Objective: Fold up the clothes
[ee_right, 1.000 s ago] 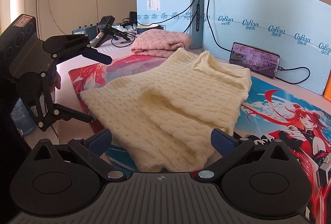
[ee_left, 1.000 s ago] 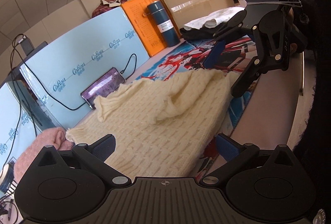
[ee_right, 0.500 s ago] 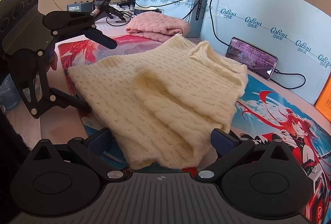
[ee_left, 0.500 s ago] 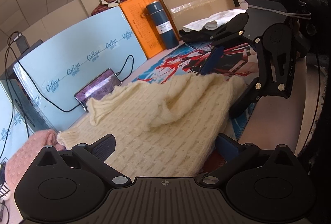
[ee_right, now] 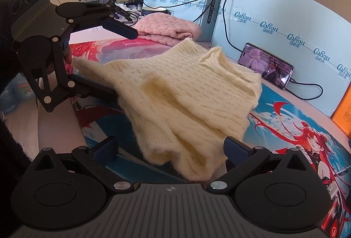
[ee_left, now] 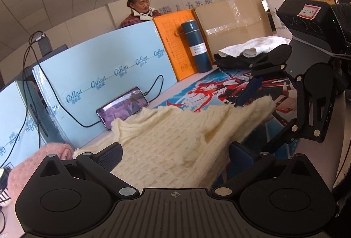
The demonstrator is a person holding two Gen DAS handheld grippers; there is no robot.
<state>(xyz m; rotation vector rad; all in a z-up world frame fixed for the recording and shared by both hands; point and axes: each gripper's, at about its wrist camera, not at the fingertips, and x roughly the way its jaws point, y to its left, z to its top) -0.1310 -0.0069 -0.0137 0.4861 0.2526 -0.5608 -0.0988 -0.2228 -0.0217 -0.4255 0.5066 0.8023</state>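
Note:
A cream knit sweater (ee_left: 175, 145) (ee_right: 182, 93) is folded and lifted off the printed mat. My left gripper (ee_left: 174, 155) is open, with its fingers wide apart; the sweater's edge lies between them. My right gripper (ee_right: 170, 146) is open too, and the other edge of the sweater drapes between its fingers. In the right wrist view the left gripper (ee_right: 114, 58) straddles the sweater's far corner. In the left wrist view the right gripper (ee_left: 248, 110) straddles the opposite corner, one finger above and one below.
A pink knit garment (ee_right: 169, 27) lies folded at the left end. A phone (ee_right: 265, 65) on a cable leans on light blue boxes (ee_left: 105, 75). A blue flask (ee_left: 195, 47), an orange board and folded white and black clothes (ee_left: 248, 53) stand at the right end. A woman sits behind.
Both grippers have risen and slid under the sweater's edges. The sweater has lifted off the mat and now hangs between them. Both stay open.

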